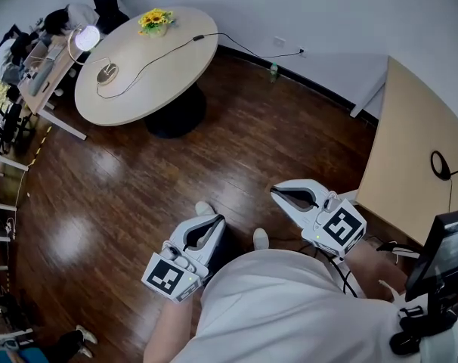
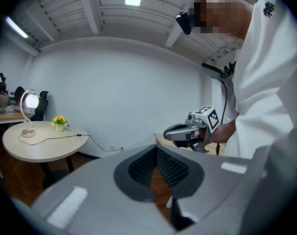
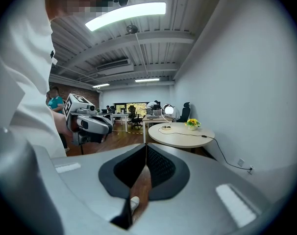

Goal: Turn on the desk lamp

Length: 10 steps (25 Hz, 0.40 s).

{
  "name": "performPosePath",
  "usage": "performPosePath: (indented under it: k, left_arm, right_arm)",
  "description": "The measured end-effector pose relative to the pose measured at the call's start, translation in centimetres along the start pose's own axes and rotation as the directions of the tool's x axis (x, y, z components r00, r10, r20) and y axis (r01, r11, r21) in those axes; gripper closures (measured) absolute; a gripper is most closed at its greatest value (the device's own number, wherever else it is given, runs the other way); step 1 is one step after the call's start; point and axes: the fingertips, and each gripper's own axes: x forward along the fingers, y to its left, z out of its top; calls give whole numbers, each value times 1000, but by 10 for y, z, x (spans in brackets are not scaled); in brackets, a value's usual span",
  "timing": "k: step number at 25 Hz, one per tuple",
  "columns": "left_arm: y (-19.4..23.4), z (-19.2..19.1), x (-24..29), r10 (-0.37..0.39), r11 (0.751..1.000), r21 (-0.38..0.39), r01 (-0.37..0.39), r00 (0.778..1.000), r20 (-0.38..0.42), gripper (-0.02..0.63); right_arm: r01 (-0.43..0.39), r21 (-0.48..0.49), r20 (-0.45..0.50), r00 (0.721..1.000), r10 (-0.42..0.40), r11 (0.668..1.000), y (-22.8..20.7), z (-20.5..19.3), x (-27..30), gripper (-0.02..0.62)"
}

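Head view puts the desk lamp (image 1: pixel 86 38) at ten o'clock, on the round table (image 1: pixel 161 59), well apart from the person. Its head glows, so I judge no reach is needed now. The left gripper (image 1: pixel 214 221) and right gripper (image 1: pixel 278 193) hang low, jaws pressed together, empty.

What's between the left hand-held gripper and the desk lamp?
Head view: from the left hand-held gripper, only bare dark wooden floor, then the round beige table bearing the lit arched desk lamp.
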Motion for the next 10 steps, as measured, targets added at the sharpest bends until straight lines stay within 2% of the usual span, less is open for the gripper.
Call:
performPosePath:
  k: [10]
  left_arm:
    - [-11,0,12,-10,1000,-2,10,1000,-1,588]
  right_arm:
    - [7,1,-7,1000,-7,1000,-7,-4,-12,589]
